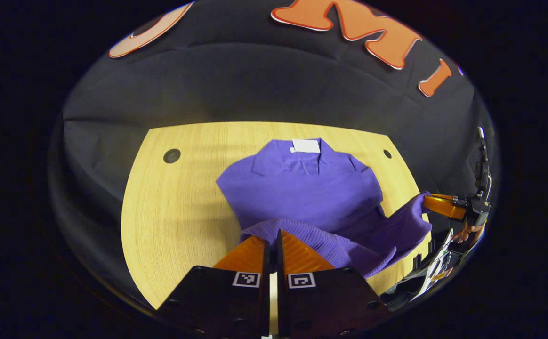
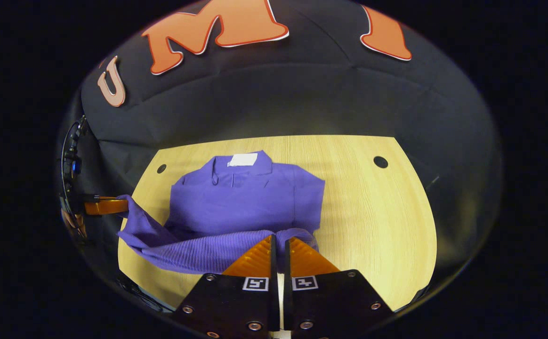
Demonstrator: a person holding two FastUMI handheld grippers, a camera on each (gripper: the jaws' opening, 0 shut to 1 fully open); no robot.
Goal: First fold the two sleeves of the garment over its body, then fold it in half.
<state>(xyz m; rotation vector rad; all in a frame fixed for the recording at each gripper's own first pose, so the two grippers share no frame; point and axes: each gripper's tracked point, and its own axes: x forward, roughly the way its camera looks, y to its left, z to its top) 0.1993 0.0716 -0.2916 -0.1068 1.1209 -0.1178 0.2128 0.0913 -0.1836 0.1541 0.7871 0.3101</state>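
Fabric hid the fingertips of both tongs, so the exact bite could not be seen: in the left gripper view the left tongs (image 1: 272, 238) had their 2 orange fingers drawn almost together with the ribbed hem (image 1: 321, 240) of the purple garment (image 1: 302, 188) pinched between them, and in the right gripper view the right tongs (image 2: 278, 242) stood the same way, narrow and clamped on the hem at the garment's other lower corner. Each tongs also appeared far off at the rim of the other's view, an orange finger at the lifted hem corner with a hand (image 1: 471, 230) partly visible behind it, too small and warped to show more. Whether the sleeves were tucked over the body could not be made out; none trailed out to the sides. Counted: 1 garment, 2 tongs, 1 white label (image 1: 306, 146) at the collar, 2 round dark holes (image 1: 172, 156) near the far corners of the worktop (image 1: 180, 221). The garment lay about mid-worktop, collar toward the far edge, body flat, its near hem raised off the pale wood-grain surface and sagging between the 2 grips. Black cloth walled the booth behind the worktop, folding into creases above the far edge.
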